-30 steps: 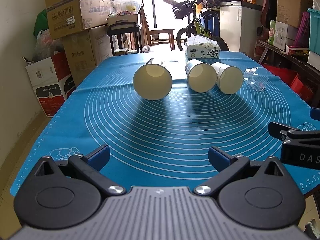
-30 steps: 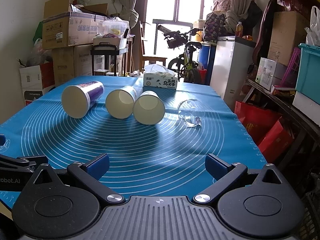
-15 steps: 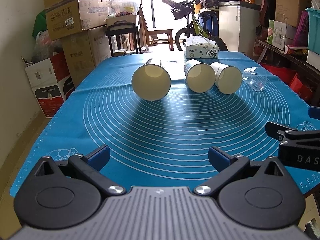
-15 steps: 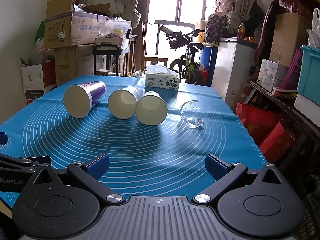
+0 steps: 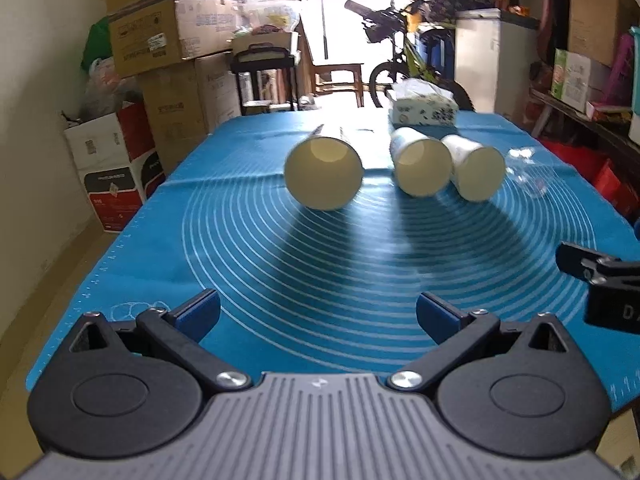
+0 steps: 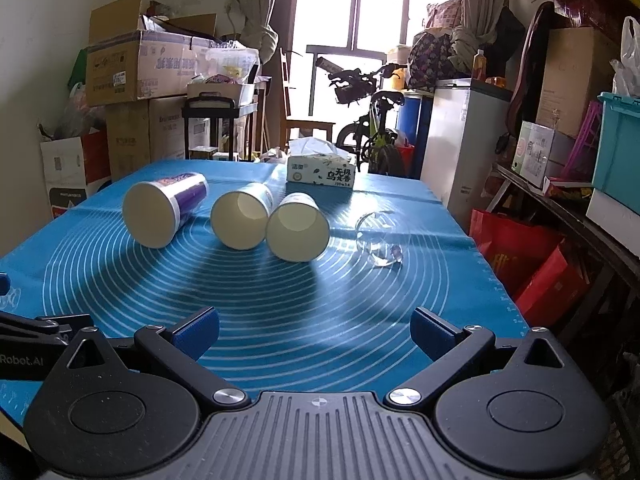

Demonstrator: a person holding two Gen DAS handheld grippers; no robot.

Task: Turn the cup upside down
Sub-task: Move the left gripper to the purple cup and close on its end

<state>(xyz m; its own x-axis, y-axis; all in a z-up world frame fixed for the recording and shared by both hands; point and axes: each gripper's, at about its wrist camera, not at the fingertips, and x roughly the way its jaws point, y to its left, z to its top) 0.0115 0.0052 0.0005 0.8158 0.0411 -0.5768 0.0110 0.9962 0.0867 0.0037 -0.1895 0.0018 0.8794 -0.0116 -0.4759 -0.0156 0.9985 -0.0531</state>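
Three paper cups lie on their sides on the blue mat [image 5: 304,264], mouths toward me: a tall purple-banded cup [image 5: 324,174] [image 6: 160,210] at the left, a middle cup [image 5: 422,166] [image 6: 242,220] and a right cup [image 5: 476,172] [image 6: 298,226] touching each other. A clear glass cup [image 5: 528,172] [image 6: 380,238] lies on its side further right. My left gripper [image 5: 318,314] is open and empty, low over the mat's near edge, facing the tall cup. My right gripper [image 6: 314,328] is open and empty, well short of the cups.
A tissue box [image 6: 320,170] stands at the mat's far edge. Cardboard boxes [image 6: 140,68] stack at the left, a bicycle [image 6: 372,120] and white cabinet [image 6: 460,140] behind, red bags [image 6: 520,264] and shelves at the right. The other gripper shows at each view's side [image 5: 600,280].
The left gripper has moved slightly forward toward the tall cup; its view is blurred by motion. The right gripper has edged forward a little. The cups have not moved.
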